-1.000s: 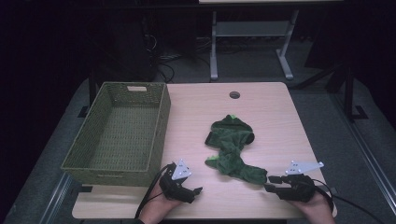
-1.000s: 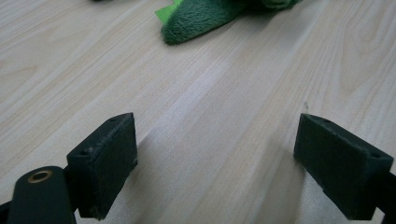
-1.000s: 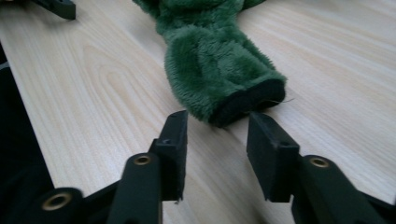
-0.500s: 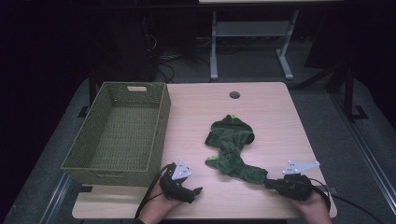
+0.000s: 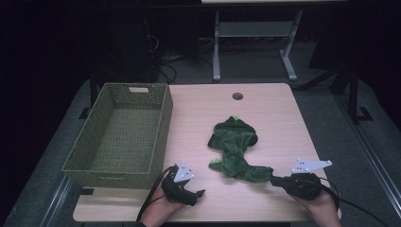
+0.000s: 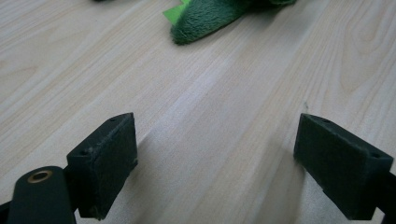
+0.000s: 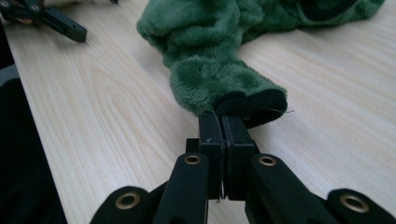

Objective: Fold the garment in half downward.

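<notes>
At the near right, the green garment's (image 7: 219, 60) cuff is pinched by the right tongs (image 7: 223, 122), just closed; a slow lift toward the basket (image 5: 161, 127) is advised while the left tongs (image 6: 217, 163) are held open.

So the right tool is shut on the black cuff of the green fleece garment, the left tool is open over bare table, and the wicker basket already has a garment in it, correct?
Not quite: the wicker basket has nothing in it, as the high view shows. The rest holds: the right tool is shut on the black cuff of the green fleece garment, and the left tool is open over bare table.
</notes>
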The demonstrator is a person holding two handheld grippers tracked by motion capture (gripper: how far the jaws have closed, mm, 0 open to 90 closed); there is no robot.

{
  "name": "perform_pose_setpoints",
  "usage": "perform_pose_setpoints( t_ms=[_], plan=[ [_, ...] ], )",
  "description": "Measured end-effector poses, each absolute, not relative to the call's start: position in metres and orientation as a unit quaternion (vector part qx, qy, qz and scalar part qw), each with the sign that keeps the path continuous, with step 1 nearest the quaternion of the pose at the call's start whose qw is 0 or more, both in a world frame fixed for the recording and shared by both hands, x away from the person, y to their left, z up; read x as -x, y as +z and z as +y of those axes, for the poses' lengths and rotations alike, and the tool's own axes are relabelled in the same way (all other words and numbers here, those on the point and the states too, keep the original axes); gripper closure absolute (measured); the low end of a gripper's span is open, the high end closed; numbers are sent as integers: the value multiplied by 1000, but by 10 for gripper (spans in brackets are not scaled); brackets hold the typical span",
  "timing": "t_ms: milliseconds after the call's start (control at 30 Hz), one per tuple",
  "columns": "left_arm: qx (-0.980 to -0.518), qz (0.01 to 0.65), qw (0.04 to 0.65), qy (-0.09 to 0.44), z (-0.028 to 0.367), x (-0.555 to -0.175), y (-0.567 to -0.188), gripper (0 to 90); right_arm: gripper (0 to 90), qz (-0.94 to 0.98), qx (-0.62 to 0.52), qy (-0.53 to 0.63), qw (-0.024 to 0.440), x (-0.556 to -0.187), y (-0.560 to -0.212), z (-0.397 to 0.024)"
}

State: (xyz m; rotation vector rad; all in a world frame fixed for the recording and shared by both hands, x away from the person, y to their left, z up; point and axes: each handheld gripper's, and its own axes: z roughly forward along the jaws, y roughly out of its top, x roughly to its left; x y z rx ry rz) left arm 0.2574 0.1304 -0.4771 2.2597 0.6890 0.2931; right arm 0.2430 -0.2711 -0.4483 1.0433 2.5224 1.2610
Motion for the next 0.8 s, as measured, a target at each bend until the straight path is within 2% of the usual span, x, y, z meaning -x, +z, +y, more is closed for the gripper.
perform_pose_setpoints(
  t_ms=[367,800],
  plan=[
    [-881,269,371,115,130,-257,-477,126,883,839,-298,448,76,-251,-425,-255],
    [-881,270,372,114,130,-257,-477,126,882,848,-254,460,71,-265,-415,-226]
  ],
)
